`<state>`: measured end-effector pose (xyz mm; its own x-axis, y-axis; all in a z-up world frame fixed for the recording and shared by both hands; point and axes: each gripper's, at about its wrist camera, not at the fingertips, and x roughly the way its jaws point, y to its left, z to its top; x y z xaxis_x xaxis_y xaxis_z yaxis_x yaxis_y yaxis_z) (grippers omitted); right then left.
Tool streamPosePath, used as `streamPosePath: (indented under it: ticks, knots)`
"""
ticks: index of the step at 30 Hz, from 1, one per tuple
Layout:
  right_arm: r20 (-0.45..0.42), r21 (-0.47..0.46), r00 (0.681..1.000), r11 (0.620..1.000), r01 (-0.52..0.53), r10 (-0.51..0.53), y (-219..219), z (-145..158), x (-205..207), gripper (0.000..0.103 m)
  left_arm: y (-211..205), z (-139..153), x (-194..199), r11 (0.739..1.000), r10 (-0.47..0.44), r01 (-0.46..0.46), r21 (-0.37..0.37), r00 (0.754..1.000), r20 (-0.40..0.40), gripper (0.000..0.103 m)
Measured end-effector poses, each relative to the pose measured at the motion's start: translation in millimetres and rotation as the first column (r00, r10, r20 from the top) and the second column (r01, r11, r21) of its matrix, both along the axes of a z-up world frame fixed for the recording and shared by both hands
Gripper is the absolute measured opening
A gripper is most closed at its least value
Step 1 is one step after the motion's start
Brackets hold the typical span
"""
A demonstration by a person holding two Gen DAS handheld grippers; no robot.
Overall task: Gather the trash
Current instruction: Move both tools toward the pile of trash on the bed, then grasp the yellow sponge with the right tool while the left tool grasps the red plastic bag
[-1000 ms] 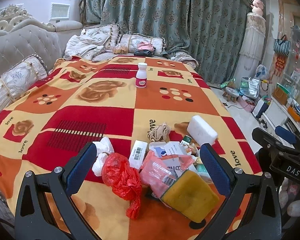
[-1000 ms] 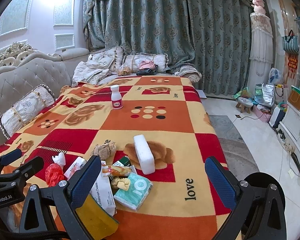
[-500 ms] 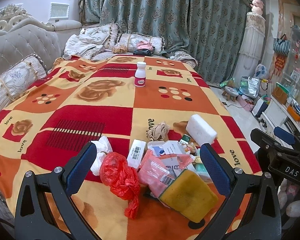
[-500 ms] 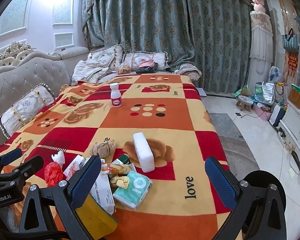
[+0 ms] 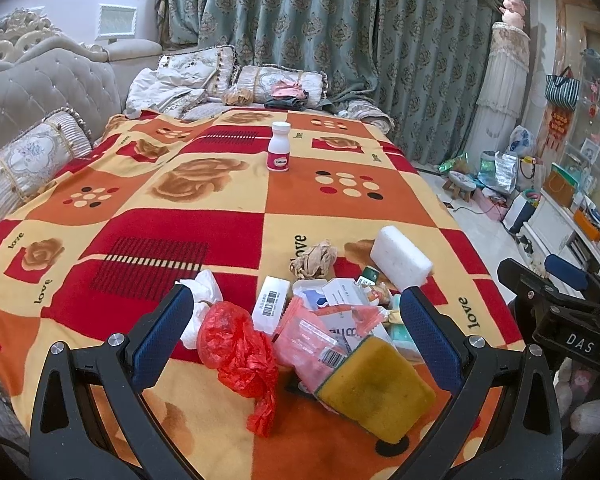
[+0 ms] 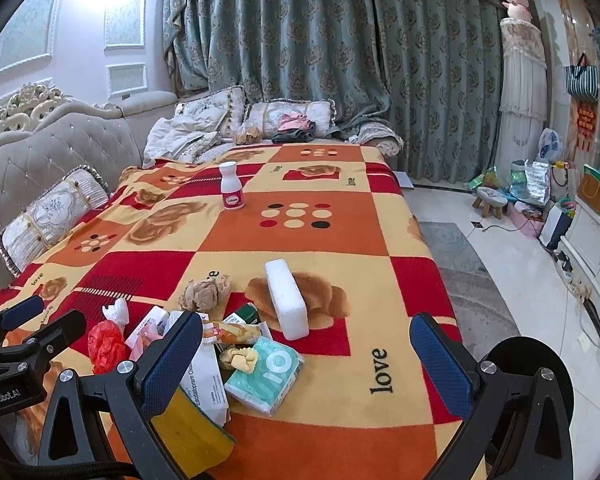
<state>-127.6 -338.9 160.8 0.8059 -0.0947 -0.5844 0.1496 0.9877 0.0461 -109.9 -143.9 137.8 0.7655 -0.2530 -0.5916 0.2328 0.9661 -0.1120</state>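
Barely anything has shifted: the left gripper (image 5: 292, 328) and right gripper (image 6: 308, 356) hover, jaws wide apart and empty, over the trash pile (image 5: 324, 320) at 6 o'clock on the bed's blanket (image 5: 204, 216), pill bottle (image 5: 279, 152) at 12 o'clock.

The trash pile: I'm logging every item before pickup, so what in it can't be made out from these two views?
- Small green box: left wrist view, mostly hidden behind the white foam block and papers.
- Teal tissue pack: left wrist view, nearly hidden behind the left gripper finger.
- Yellow sponge: right wrist view, covered by the right gripper finger.
- White bottle label: too small to read.
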Motion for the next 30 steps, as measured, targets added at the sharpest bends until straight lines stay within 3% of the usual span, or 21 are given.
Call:
streamPosePath:
  ticks: [15,30]
  knots:
    - [-0.021,0.016,1.000,1.000,-0.006,0.006,-1.3,-6.1,0.4,0.103,-7.7,-4.4,-5.9,1.000,-0.001,0.001,0.012,1.000,-0.009,0.103]
    - [-0.079,0.052,0.989,0.991,-0.124,0.128,10.9,-22.0,2.6,0.103,3.3,-13.1,2.0,1.000,0.019,-0.018,0.026,0.999,-0.045,0.103]
